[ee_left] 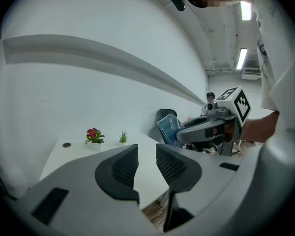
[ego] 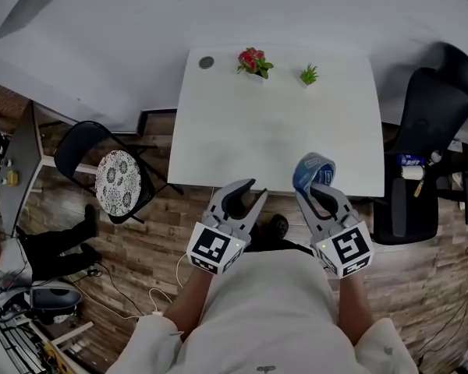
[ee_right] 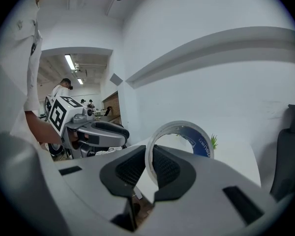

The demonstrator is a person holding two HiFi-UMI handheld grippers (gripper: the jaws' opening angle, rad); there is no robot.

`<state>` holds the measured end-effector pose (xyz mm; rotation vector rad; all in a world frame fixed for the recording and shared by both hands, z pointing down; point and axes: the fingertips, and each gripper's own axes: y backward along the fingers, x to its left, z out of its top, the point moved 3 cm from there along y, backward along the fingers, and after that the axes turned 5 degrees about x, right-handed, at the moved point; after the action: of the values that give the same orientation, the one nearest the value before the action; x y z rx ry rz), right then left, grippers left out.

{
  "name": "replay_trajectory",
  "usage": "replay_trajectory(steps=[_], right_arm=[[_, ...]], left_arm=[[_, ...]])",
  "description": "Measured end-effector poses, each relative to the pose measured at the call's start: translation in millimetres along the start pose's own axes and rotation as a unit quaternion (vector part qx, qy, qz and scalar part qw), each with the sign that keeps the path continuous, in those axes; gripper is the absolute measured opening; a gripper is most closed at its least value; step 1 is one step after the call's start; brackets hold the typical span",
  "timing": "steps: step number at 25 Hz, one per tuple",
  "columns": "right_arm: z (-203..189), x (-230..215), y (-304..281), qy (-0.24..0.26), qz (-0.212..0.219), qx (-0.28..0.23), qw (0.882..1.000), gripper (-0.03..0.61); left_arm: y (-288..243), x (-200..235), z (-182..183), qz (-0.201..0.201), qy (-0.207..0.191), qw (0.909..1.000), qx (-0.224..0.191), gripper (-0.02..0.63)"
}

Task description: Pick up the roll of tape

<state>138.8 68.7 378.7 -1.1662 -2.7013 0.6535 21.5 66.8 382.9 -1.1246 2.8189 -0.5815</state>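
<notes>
Plainly (right gripper view only) right claw pinches the tape's wall.

A: What's worn?
B: A white shirt, short sleeves, lower centre.
A: The tools?
B: Left gripper and right gripper are grey with black ribbed pads and black-and-white marker cubes.

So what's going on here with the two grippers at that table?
A person stands at a white table with a gripper in each hand. The right gripper is clamped on the wall of the roll of tape and holds it upright over the table's near edge. The left gripper is beside it, empty, with its jaws apart. Two small potted plants sit at the far edge.
</notes>
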Motion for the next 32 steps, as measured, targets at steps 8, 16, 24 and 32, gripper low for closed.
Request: replay_trajectory(steps=[8, 16, 24, 32], right_arm=[[0.7, 0.1, 1.2, -0.007, 0.012, -0.009, 1.000, 0.048], [-0.1, -1.1, -0.3, -0.008, 0.020, -0.012, 1.000, 0.048], [1.8, 1.3, -1.5, -0.004, 0.028, -0.015, 0.999, 0.048], [-0.8, -1.5, -3.2, -0.008, 0.029, -0.012, 0.999, 0.048]], left_arm=[[-2.2, -3.1, 2.1, 0.001, -0.002, 1.0000, 0.001, 0.075], [-2.4, -3.7, 1.3, 0.008, -0.006, 0.9999, 0.005, 0.041], [-7.4, -2.2, 1.8, 0.005, -0.003, 0.9999, 0.010, 0.026], [-10.8, -3.7, 2.3, 0.000, -0.011, 0.9998, 0.014, 0.025]])
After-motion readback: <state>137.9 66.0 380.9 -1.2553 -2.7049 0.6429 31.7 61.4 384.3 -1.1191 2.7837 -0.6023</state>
